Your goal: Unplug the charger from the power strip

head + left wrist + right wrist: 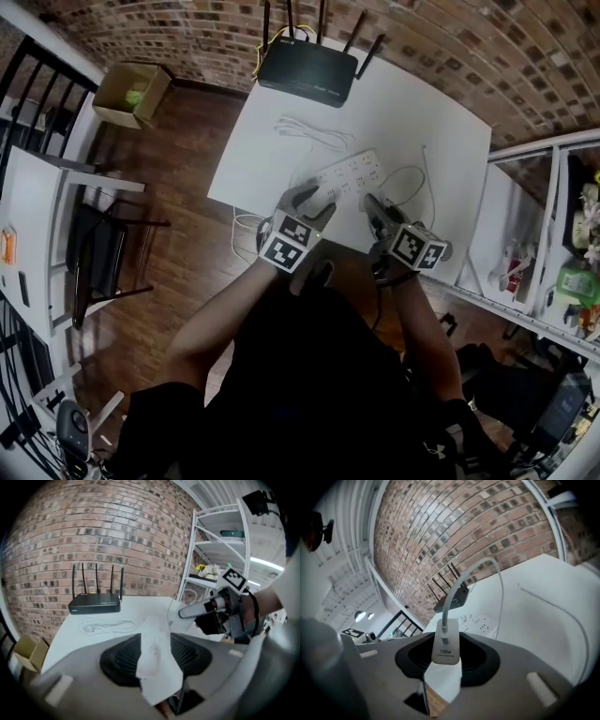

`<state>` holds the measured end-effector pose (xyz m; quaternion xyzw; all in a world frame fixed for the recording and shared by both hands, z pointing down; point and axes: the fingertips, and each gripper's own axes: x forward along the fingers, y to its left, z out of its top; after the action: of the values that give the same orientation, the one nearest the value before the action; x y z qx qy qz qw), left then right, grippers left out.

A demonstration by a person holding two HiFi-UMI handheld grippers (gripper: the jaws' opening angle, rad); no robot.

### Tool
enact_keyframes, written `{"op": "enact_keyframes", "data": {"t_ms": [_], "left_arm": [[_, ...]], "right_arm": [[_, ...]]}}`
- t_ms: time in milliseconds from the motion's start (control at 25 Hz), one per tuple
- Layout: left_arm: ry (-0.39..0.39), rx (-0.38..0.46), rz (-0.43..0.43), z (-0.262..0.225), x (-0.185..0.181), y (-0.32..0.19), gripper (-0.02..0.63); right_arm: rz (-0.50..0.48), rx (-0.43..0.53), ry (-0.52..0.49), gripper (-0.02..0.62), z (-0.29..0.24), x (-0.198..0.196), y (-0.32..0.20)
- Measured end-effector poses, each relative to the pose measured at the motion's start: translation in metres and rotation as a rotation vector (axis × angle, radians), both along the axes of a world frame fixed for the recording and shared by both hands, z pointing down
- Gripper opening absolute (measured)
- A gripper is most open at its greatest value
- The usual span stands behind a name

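**Charger out of the strip, both tools clenched**

I have the charger (445, 646), a small white block marked 100w, pinched between the pads of my right tool (446, 645). The jaws are partly closed, squeezing it from both sides. Its white cable (461, 576) rises from the top of the block, arcs over, and drops to the desk (543, 597). In the right gripper view the charger stands clear of the power strip (480, 620), which lies farther off on the desk with its sockets facing up.

My left tool (154, 656) is clamped on the near end of the power strip, and the white body runs out between the pads away from the camera. In the head view that tool sits on the strip's left end, and the right tool is just beside its right end. The two marker cubes are side by side near the front edge of the desk.

Beyond the strip a loose white cord (305, 131) lies coiled on the desk, apart from everything else. Past it, at the far edge, is a black router (307, 67) with its antennas up against the brick wall (450, 47).

Off the desk, an open cardboard box (131, 92) sits on the wooden floor (178, 169) to the left, near the wall. A dark chair (103, 253) stands closer to me on that side. White shelving (553, 234) with assorted items stands to the right.
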<state>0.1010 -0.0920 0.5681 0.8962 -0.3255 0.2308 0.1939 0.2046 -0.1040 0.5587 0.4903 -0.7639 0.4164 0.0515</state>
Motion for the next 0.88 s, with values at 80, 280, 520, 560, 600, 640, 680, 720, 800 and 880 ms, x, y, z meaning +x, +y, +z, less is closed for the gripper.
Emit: {"op": "enact_keyframes", "data": {"t_ms": [80,280,520,560,600,640,680,720,800,880], "left_arm": [[0.053,-0.029,-0.032,-0.013,-0.009,0.012,0.190],[0.093,-0.053,-0.097,-0.030,-0.032,0.036,0.183],[0.098,-0.088,-0.111,-0.028,-0.042,0.061,0.179],[0.095,-0.094,-0.106,-0.027,-0.042,0.065,0.179],[0.091,-0.101,-0.100,-0.025,-0.041,0.069,0.179],[0.087,-0.105,-0.094,-0.023,-0.040,0.073,0.179],[0.085,-0.108,-0.091,-0.021,-0.040,0.076,0.179],[0.085,-0.109,-0.091,-0.020,-0.039,0.078,0.179],[0.087,-0.111,-0.089,-0.019,-0.038,0.081,0.179],[0.091,-0.119,-0.086,-0.018,-0.038,0.083,0.179]], "right_arm": [[0.047,-0.006,-0.084,0.141,-0.003,0.008,0.004],[0.176,-0.061,-0.197,0.141,0.013,0.038,0.020],[0.270,-0.148,-0.211,0.141,0.053,0.065,0.037],[0.274,-0.154,-0.205,0.141,0.058,0.067,0.038],[0.276,-0.159,-0.198,0.141,0.061,0.067,0.039],[0.276,-0.163,-0.193,0.141,0.064,0.067,0.039],[0.274,-0.164,-0.189,0.141,0.066,0.066,0.039],[0.271,-0.165,-0.186,0.141,0.067,0.065,0.039],[0.265,-0.166,-0.180,0.141,0.069,0.062,0.037],[0.260,-0.170,-0.173,0.142,0.072,0.059,0.035]]}}
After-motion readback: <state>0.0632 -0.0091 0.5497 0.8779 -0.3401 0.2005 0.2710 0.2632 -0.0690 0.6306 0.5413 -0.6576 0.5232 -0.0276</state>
